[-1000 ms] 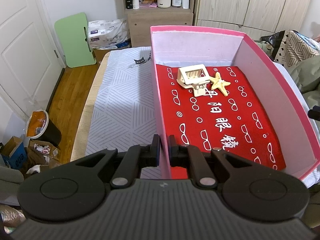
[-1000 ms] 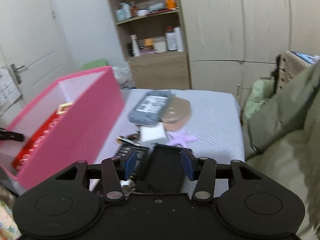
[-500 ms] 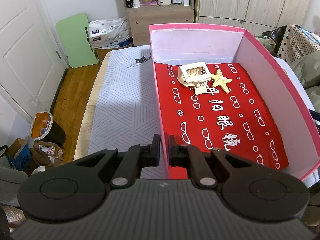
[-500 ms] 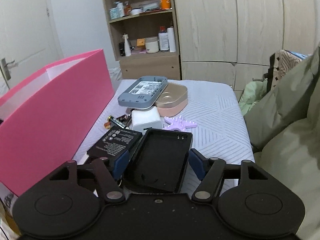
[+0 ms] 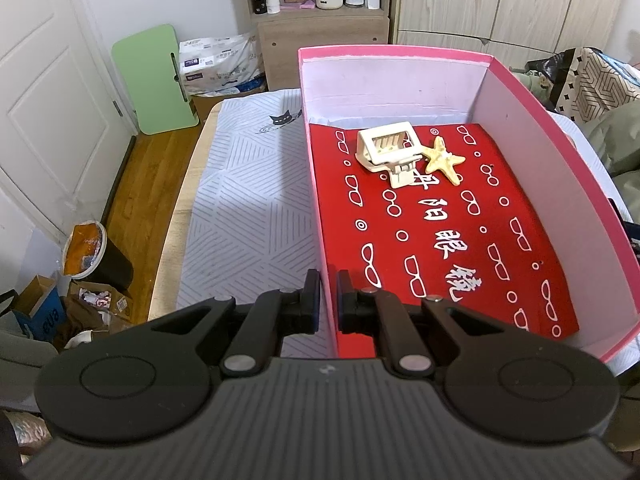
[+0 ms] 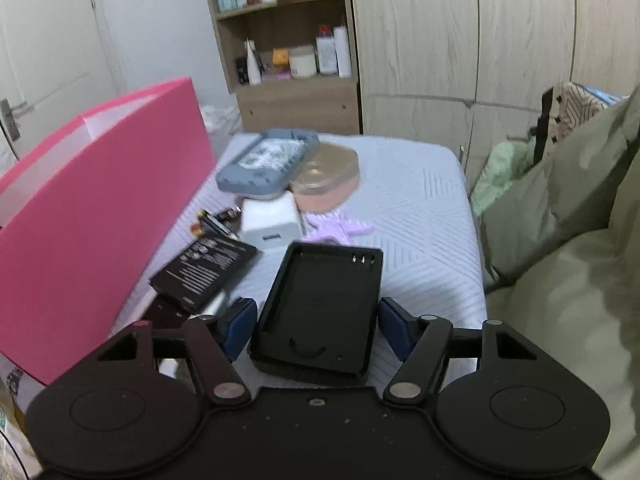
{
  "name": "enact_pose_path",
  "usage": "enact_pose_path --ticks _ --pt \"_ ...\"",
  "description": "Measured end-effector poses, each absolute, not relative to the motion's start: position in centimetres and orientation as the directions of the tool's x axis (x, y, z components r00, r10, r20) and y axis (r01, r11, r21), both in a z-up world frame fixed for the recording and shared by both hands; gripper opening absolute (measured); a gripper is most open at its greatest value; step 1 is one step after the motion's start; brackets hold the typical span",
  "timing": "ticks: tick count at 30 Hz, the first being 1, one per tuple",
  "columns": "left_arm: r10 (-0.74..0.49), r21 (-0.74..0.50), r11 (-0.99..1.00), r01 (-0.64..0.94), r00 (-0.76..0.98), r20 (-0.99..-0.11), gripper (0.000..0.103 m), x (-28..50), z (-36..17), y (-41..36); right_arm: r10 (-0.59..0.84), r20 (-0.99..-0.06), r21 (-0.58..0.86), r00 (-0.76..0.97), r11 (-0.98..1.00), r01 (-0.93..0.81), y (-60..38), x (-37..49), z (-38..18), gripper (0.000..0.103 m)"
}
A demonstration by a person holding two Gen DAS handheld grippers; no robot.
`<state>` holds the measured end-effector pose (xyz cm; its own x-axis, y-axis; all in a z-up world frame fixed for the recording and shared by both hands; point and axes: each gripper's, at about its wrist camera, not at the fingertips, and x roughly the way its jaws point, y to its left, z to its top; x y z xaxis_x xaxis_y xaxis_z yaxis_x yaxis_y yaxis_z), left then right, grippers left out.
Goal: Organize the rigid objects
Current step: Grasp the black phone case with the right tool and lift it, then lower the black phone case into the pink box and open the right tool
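Fingers [image 6: 400, 330] spread, right gripper [image 6: 316, 330] tilts down, straddling black tray [image 6: 320, 308].

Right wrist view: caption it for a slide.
Open right gripper straddles black tray beside pink box.

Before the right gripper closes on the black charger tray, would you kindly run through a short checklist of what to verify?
1. Left gripper clamped on the pink box wall: ok, jaws shut on its near wall.
2. Black charger tray sits between the right gripper jaws: ok.
3. Right jaws wide enough for the tray: ok, a gap shows on both sides.
4. Neighbouring black battery outside the jaws: cannot tell, its corner lies close to the left pad.
5. Free room in the box: ok, only a cream clip and a starfish at the far end.
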<state>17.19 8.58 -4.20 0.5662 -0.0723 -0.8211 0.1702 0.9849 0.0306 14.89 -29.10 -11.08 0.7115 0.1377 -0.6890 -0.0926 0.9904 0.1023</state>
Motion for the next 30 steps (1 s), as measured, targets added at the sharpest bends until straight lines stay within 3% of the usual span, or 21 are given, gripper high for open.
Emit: enact_pose_path --ticks 5,8,14,23,30 --pt "-0.070 0.031 0.985 0.168 0.565 -0.822 0.007 17.2 -4.2 8.6 0.125 -0.711 0.022 0.692 0.988 -0.156 -27.5 16.2 -11.8 0.081" --pt "-0.068 0.032 0.986 0.166 0.565 -0.822 0.007 17.2 -4.2 8.6 0.101 -0.697 0.018 0.710 0.992 -0.123 -27.9 16.7 -11.6 0.067" --pt "-0.072 0.027 0.986 0.166 0.563 -0.823 0.007 17.2 -4.1 8.5 0.165 -0.690 0.075 0.705 0.985 -0.157 -29.3 15.9 -10.8 0.067" --pt "-0.068 0.033 0.986 0.165 0.570 -0.819 0.007 16.8 -3.6 8.4 0.321 -0.578 0.248 0.750 0.945 -0.214 -30.1 14.1 -6.6 0.067" --pt "-0.060 0.045 0.985 0.165 0.578 -0.814 0.005 16.6 -3.4 8.2 0.564 -0.477 0.378 0.674 0.824 -0.422 -26.5 14.8 -1.6 0.067"
